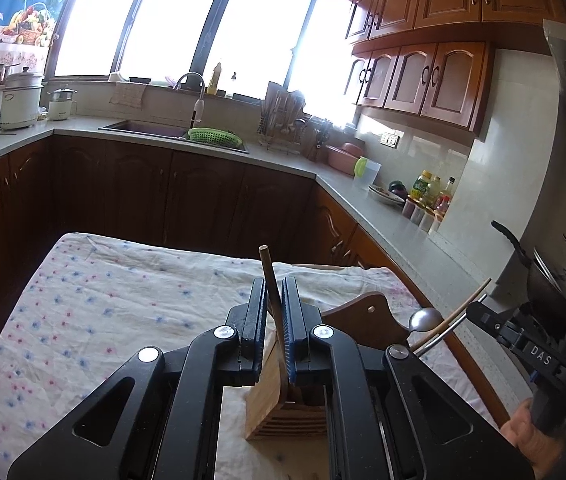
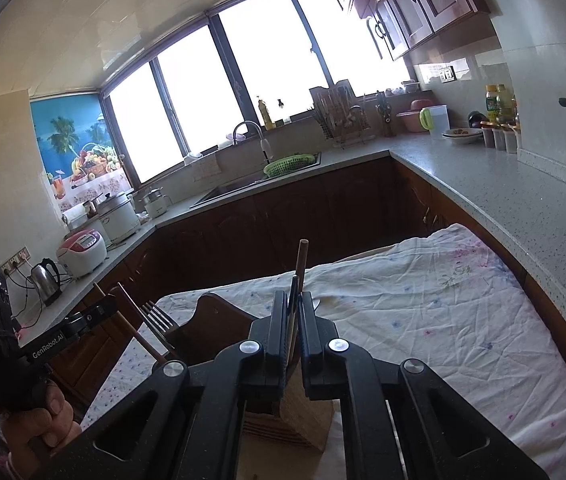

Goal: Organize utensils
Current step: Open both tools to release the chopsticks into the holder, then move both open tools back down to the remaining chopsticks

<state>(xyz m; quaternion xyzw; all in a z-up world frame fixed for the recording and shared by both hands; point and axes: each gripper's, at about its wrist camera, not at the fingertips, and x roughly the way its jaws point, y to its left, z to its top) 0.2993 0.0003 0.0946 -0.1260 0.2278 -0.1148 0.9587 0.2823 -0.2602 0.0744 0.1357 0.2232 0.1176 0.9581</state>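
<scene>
Left gripper (image 1: 274, 292) has its jaws nearly together around a wooden chopstick (image 1: 269, 276) that leans toward 11 o'clock over the bamboo utensil holder (image 1: 283, 412). Right gripper (image 2: 292, 304) likewise pinches a chopstick and a dark utensil handle (image 2: 293, 292), pointing to 12 o'clock above the holder, which stands on the floral cloth (image 1: 103, 300).

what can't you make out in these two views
- Left wrist view: lower end of the chopstick, hidden by the left gripper.
- Right wrist view: slots of the bamboo utensil holder, covered by the right gripper.
- Left wrist view: spoon handle, lost behind the gripper body.
</scene>
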